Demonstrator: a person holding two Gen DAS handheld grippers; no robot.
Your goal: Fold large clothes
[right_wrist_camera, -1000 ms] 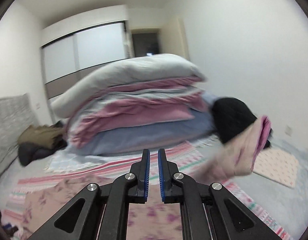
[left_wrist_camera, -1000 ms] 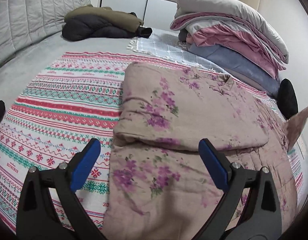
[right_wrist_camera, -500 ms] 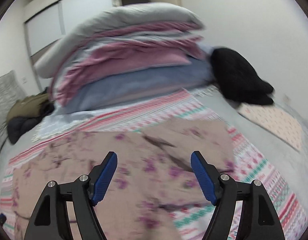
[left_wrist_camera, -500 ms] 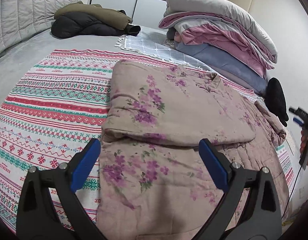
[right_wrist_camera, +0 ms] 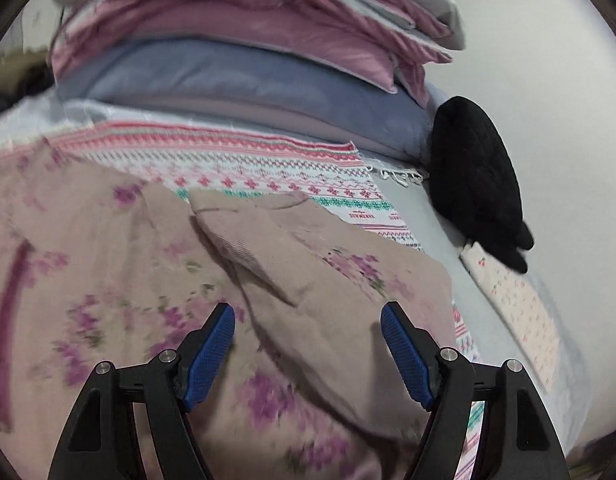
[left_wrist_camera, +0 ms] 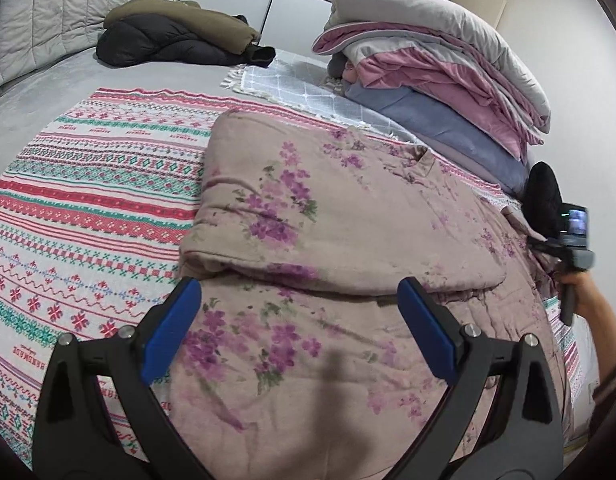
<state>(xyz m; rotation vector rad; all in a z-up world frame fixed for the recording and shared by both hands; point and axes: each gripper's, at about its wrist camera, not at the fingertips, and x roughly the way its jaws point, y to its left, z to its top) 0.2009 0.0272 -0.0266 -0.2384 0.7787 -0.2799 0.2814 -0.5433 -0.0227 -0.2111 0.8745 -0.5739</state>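
Tongs on both hands gaping wide and empty: left tongs [left_wrist_camera: 295,330] poised over the near part of the floral padded garment [left_wrist_camera: 348,240], right tongs [right_wrist_camera: 308,350], jaws just opened, low over its folded-in sleeve [right_wrist_camera: 267,256], likely released there to narrow the garment. Garment spread on the patterned blanket [left_wrist_camera: 87,200] on the bed. Left view alone showing the folded edge and the right hand [left_wrist_camera: 588,292]; right view alone, the sleeve.

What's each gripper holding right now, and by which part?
Nothing. The left gripper and right gripper are both open above the floral garment, pads clear of it.
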